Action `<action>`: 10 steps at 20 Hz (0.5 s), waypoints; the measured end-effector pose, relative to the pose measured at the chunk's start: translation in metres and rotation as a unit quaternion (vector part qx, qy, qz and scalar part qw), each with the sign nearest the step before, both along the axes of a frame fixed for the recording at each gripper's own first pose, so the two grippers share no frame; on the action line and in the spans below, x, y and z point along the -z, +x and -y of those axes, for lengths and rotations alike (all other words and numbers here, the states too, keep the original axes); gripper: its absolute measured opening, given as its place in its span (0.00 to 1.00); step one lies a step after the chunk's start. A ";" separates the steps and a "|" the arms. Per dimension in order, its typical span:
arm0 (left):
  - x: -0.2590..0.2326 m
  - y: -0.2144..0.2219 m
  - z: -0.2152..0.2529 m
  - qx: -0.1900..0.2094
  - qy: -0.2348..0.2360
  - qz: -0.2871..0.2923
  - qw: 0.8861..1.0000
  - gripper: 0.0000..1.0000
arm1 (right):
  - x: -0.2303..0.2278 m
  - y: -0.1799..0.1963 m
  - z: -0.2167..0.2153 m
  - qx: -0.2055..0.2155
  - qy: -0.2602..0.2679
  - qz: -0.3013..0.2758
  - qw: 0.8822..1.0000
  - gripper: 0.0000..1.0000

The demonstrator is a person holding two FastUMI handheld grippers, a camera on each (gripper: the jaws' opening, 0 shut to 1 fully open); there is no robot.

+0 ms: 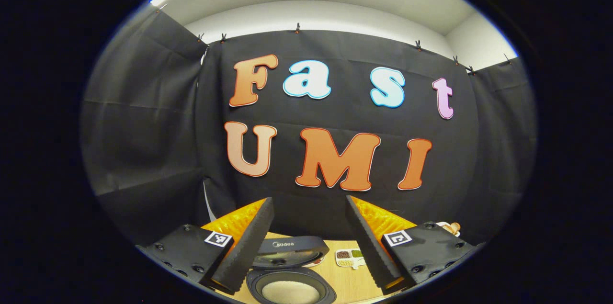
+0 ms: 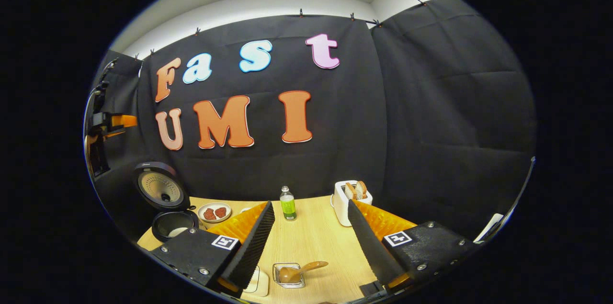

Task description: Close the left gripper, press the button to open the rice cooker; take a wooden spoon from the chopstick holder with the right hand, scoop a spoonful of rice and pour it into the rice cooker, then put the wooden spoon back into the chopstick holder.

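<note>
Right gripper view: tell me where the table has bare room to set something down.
Bare wood lies between the green bottle and the toaster, running toward the spoon dish. It is crowded by the open rice cooker and the plate.

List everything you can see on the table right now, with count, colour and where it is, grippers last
rice cooker: one, dark, lid up, table's left end
plate: one, pale, holding two reddish pieces, right of the cooker
bottle: one, clear with green label, centre back
toaster: one, white, bread in the slots, right back
wooden spoon: one, brown, bowl resting in a small clear dish, front centre
divided tray: one, white, with brown and green grains, right of the cooker
table: one, light wood
left gripper: one, open, above the cooker
right gripper: one, open, above the spoon
</note>
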State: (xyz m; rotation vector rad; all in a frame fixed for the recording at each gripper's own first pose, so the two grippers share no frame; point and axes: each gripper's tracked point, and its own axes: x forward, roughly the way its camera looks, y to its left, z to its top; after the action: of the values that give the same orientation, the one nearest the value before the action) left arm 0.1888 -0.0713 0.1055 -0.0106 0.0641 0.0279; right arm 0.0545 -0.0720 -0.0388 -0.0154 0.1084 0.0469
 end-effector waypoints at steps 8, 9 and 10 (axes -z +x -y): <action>0.072 0.084 -0.028 -0.031 0.030 -0.084 0.996 0.98 | 0.004 0.002 0.004 -0.002 0.019 -0.003 1.000 0.95; 0.082 0.089 -0.033 -0.036 0.030 -0.093 0.995 0.98 | 0.008 0.003 0.004 0.001 0.020 -0.004 1.000 0.95; 0.091 0.092 -0.040 -0.041 0.033 -0.102 0.993 0.98 | 0.009 0.003 0.006 0.004 0.020 -0.004 1.000 0.95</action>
State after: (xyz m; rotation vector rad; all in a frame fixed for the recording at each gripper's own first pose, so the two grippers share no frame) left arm 0.2811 -0.0312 0.0142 0.0566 0.2676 0.1141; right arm 0.0579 -0.0779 -0.0483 0.0254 0.1156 0.0402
